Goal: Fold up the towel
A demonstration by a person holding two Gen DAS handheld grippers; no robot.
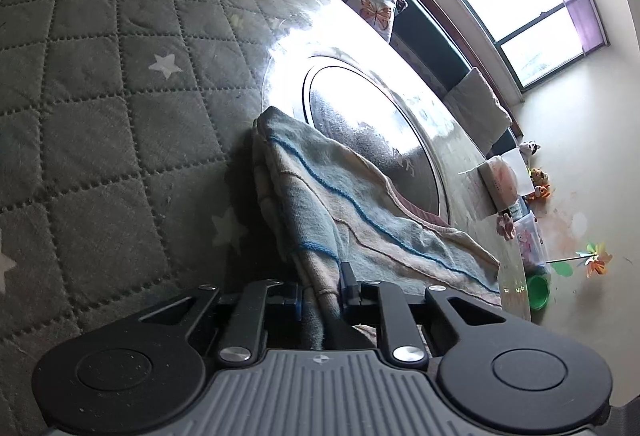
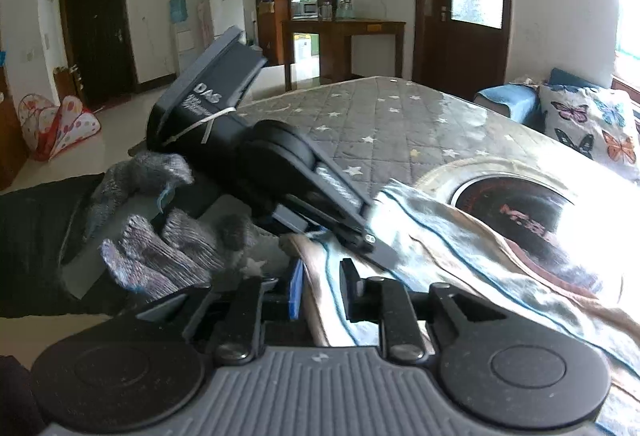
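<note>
Towel (image 1: 360, 220) bunched on star-quilted cover (image 1: 100, 96), far part draped over glass disc (image 1: 376, 132). Left gripper (image 1: 320, 290) clamped on near towel edge; right gripper (image 2: 320, 292) likewise pinching cloth (gloved hand (image 2: 160, 236) just left). Judgement: lift both edges level, keep tension even, lay fold square.

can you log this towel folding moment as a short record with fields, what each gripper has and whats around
surface: grey star-quilted cover with a round glass turntable on it
towel: striped towel, bunched, lying partly over the turntable
left gripper: shut on a towel edge
right gripper: shut on a towel edge, beside the left gripper
hand: grey knit glove holding the left gripper
nearby: butterfly cushion
</note>
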